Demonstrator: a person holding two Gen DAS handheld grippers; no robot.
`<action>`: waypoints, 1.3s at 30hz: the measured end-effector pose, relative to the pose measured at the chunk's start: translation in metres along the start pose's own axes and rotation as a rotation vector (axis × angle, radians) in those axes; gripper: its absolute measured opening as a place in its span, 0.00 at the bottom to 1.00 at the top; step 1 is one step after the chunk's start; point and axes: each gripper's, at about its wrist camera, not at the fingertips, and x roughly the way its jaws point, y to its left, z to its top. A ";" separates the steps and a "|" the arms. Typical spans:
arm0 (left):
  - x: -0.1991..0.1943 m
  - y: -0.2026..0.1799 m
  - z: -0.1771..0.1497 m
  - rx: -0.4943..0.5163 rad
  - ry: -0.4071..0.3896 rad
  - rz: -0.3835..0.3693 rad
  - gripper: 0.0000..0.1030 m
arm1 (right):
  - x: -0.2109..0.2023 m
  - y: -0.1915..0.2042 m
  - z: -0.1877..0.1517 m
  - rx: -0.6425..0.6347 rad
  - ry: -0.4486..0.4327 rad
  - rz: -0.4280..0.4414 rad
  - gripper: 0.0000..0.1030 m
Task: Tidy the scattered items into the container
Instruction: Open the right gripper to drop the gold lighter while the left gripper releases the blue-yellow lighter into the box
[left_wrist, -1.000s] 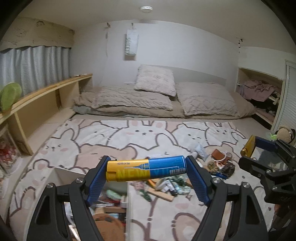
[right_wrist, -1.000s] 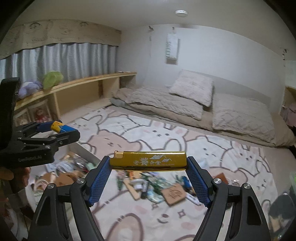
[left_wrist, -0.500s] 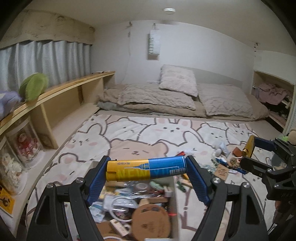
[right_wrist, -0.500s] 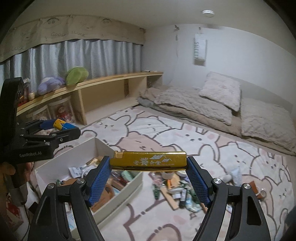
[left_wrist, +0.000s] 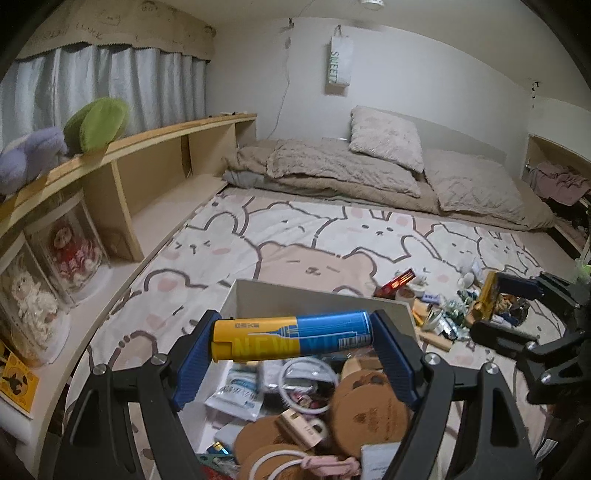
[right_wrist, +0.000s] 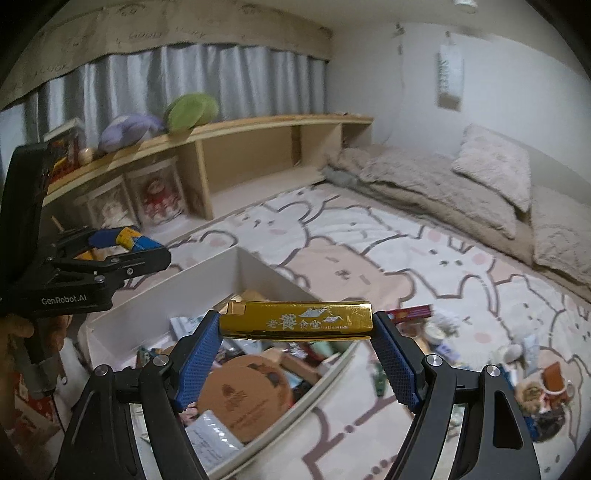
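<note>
1. You hold two grippers. Your left gripper (left_wrist: 293, 341) is clamped on one blue-and-yellow lighter (left_wrist: 291, 339), a smooth cylinder lying crosswise between the ribbed blue pads (left_wrist: 391, 356).
2. Your right gripper (right_wrist: 297, 334) is clamped endwise on one flat gold metallic lighter (right_wrist: 295, 319) with printed characters, also crosswise.
3. Both lighters hang above one white rectangular box (right_wrist: 155, 310) on the bear-print blanket (left_wrist: 295, 236).
4. The box holds several round cork coasters (left_wrist: 369, 413), two white rings (left_wrist: 308, 384) and paper packets, piled loosely.
5. One heap of scattered small items (left_wrist: 443, 306) lies on the blanket to the right of the box, too jumbled to count.
6. Two pale quilted pillows (left_wrist: 386, 138) lie at the far wall.
</note>
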 end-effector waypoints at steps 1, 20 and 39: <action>0.000 0.003 -0.003 -0.002 0.003 0.000 0.79 | 0.004 0.004 -0.002 -0.006 0.010 0.010 0.79; -0.030 0.058 -0.034 -0.050 -0.021 0.003 0.79 | 0.079 0.123 -0.029 -0.180 0.225 0.276 0.79; -0.030 0.109 -0.064 -0.132 0.023 0.077 0.79 | 0.114 0.151 -0.028 -0.176 0.378 0.362 0.95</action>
